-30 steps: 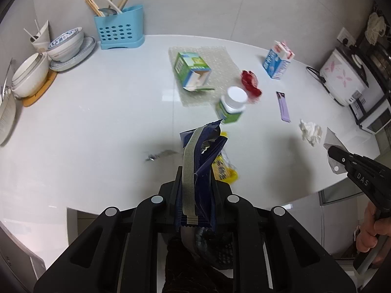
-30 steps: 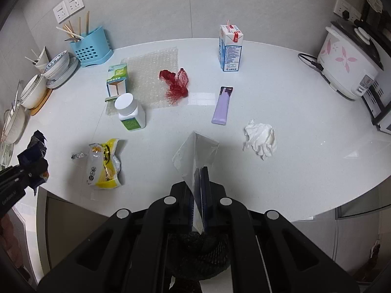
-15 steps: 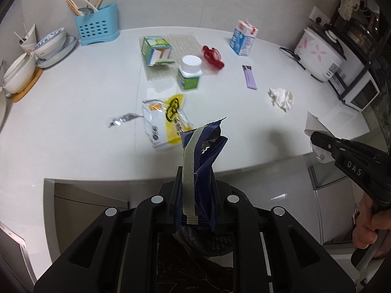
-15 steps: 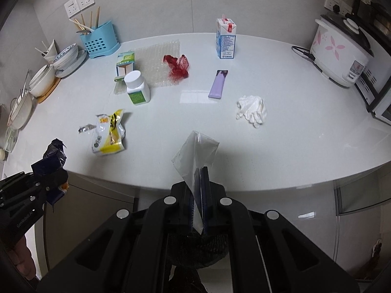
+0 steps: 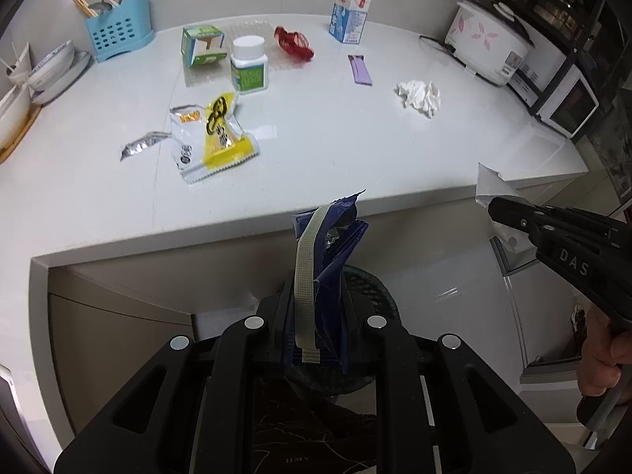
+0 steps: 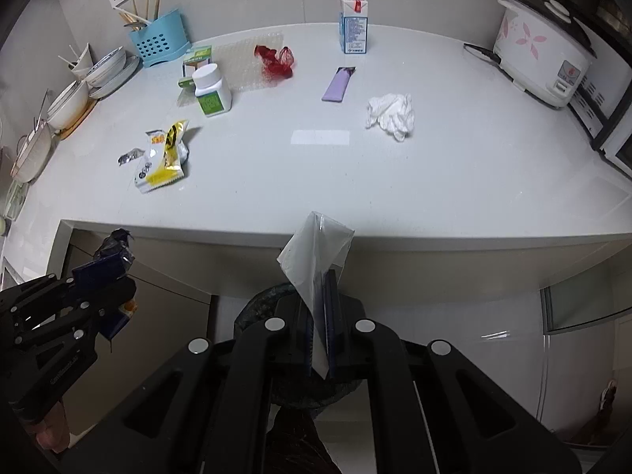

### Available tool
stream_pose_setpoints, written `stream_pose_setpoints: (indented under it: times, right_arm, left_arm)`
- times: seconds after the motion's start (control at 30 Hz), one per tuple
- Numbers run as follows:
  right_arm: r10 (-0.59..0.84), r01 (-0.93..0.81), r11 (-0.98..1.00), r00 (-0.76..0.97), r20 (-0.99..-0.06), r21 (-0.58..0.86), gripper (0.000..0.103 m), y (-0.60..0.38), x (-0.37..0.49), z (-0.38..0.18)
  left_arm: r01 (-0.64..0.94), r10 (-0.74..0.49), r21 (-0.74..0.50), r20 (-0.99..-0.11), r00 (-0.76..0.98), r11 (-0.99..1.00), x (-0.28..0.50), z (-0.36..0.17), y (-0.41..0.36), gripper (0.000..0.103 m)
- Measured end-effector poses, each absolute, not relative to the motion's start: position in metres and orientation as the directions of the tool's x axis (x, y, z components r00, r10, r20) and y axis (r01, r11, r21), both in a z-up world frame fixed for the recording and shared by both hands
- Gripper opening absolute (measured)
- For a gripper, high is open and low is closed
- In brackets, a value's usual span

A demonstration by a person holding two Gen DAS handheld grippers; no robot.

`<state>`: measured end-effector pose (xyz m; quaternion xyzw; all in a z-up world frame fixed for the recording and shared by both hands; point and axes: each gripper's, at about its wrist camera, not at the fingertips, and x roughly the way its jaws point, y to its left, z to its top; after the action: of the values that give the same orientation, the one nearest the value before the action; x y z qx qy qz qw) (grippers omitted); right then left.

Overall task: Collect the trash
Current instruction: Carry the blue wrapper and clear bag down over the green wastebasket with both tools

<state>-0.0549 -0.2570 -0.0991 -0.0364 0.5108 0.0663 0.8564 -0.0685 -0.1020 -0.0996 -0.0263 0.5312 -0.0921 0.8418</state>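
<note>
Dark blue crinkled foil wrapper (image 5: pixel 331 272) with a pale ribbed strip down its front, pinched tight between the fingers of the left gripper (image 5: pixel 316 316) in the left wrist view, hanging off the front edge of the white stone counter (image 5: pixel 355 138) and right above a dark round bin (image 5: pixel 371 288) on the floor. Up on the counter: yellow and white snack packet (image 5: pixel 211 134) lying flat near the front left, small silver foil scrap (image 5: pixel 140 146) just beside it, white-capped bottle with a green label (image 5: pixel 249 65) standing behind, green and white carton box (image 5: pixel 202 45), crumpled red net (image 5: pixel 294 41), blue and white milk carton (image 5: pixel 349 17) upright at the back, flat purple sachet (image 5: pixel 359 70), and a crumpled white tissue (image 5: pixel 419 94) off to the right. Over at the right edge, right gripper (image 5: pixel 493 205) seen side-on, clamped on a clear plastic bag scrap (image 5: pixel 489 185). Switching to the right wrist view: same clear plastic scrap (image 6: pixel 316 249) sticking up from between the closed fingers of the right gripper (image 6: pixel 318 316), also past the counter edge (image 6: pixel 355 237) and over the dark bin (image 6: pixel 252 312). Left gripper (image 6: pixel 106 288) down in the lower left, gripping the blue wrapper (image 6: pixel 106 264). Tissue (image 6: pixel 391 114), purple sachet (image 6: pixel 339 83), red net (image 6: pixel 275 61), bottle (image 6: pixel 211 91) and yellow packet (image 6: pixel 164 158) all sitting on the counter, well apart from both grippers.
</note>
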Motion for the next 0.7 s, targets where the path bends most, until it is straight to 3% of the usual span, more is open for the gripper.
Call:
stream_pose_setpoints:
  times: [0.7]
  right_arm:
    - [0.095, -0.193, 0.981, 0.354, -0.930, 0.027, 0.004, -0.272, -0.068, -0.209]
  left_arm:
    - [0.126, -0.203, -0.165, -0.893, 0.403, 0.978, -0.072, -0.169, -0.124, 0.016]
